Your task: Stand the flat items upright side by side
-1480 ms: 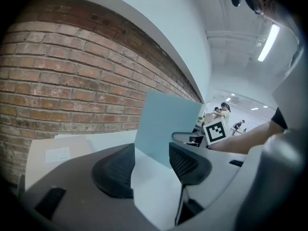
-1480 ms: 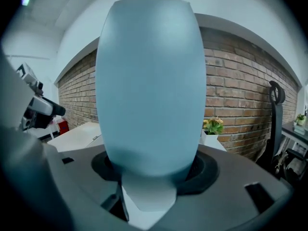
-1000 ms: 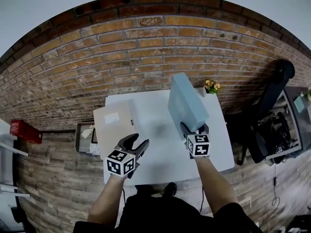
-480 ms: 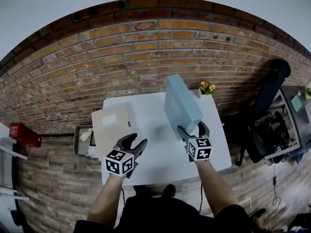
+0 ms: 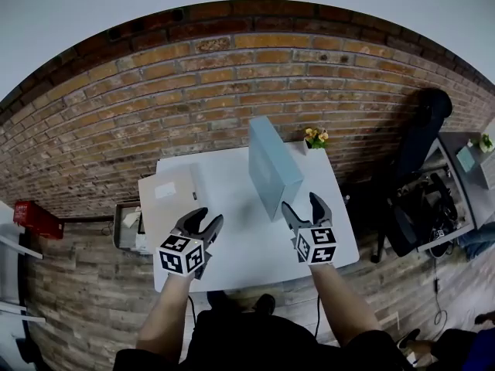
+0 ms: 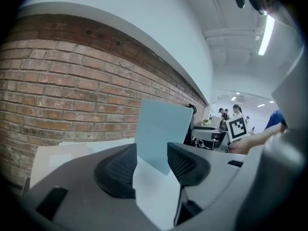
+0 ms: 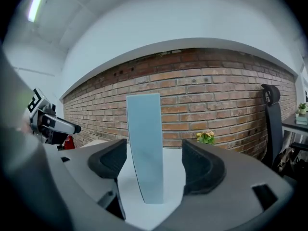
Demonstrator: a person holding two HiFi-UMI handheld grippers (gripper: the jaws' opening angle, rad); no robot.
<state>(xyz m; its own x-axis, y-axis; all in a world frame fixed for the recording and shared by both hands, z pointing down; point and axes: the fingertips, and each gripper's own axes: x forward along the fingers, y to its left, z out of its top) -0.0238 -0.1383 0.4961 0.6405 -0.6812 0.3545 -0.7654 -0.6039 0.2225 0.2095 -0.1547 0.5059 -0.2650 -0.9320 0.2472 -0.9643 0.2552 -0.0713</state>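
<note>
Halfway there imo: the blue box (image 5: 272, 172) stands upright on the table (image 5: 232, 246). The right gripper (image 5: 302, 205) has let go, jaws open (they've just been closing slightly), box just ahead and untouched. The beige package (image 5: 174, 199) lies flat at the left, and the left gripper (image 5: 207, 217) is half-open and empty.

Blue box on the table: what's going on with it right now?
A person has stood the blue box upright on the white table. The right tongs sit just short of it; their jaws, just now closing a little, stand apart and grip nothing. The left tongs hover open and empty by the beige box, which lies flat.
</note>
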